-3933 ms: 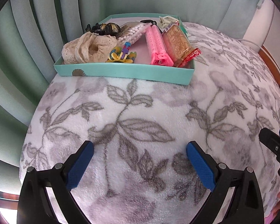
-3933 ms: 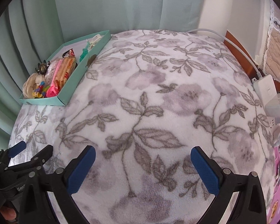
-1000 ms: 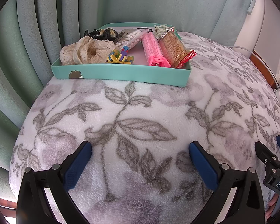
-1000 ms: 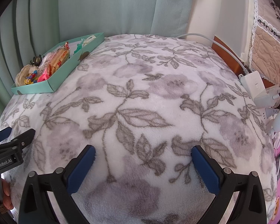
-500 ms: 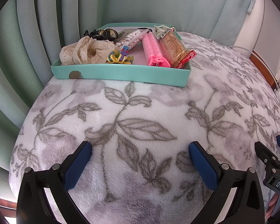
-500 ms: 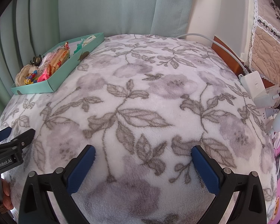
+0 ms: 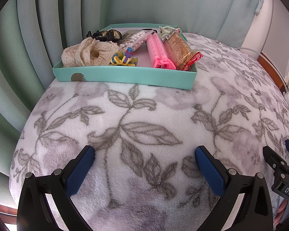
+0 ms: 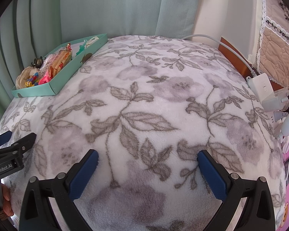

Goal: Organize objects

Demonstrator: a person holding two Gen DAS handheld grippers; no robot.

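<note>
Left gripper (image 7: 144,165) and right gripper (image 8: 147,168) gape wide, empty, above the blanket (image 7: 144,115); the teal tray (image 7: 125,76) holds what look like hair accessories.

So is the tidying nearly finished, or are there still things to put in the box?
It looks nearly done. The cream lace scrunchie, pink hair roller and orange snack packet all lie inside the shallow teal cardboard box. Nothing is in hand: the left hand-held gripper and right hand-held gripper are both open over the grey flowered fleece blanket, which shows no loose items.
</note>
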